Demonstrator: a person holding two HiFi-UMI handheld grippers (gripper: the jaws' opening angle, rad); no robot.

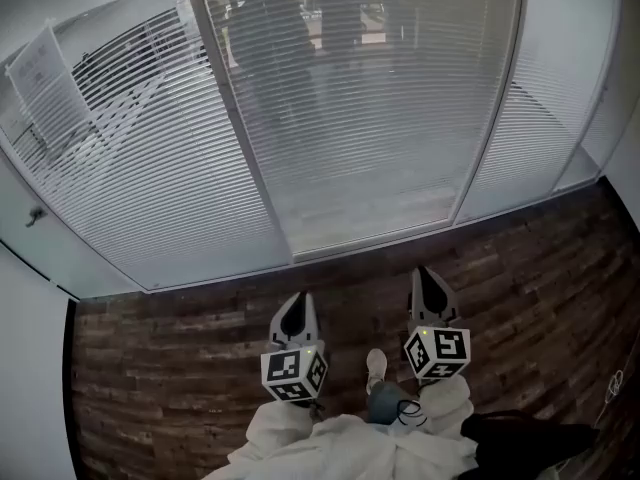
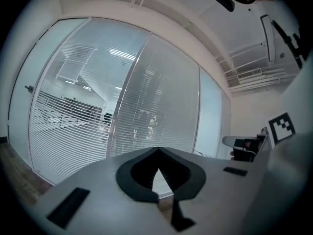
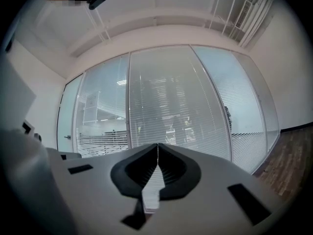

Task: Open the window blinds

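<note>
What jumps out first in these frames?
Lowered white blinds fill the whole upper part of the head view, panel after panel, with dark shapes showing dimly through the middle one. Below them, over the dark wood floor, the left tongs and right tongs point at the blinds side by side. Both are shut and empty, and they stop short of the slats.

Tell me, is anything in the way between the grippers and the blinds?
Nothing visible is. The left gripper and the right gripper, both shut with nothing in them, point toward the window blinds. Only wooden floor lies between them.
</note>
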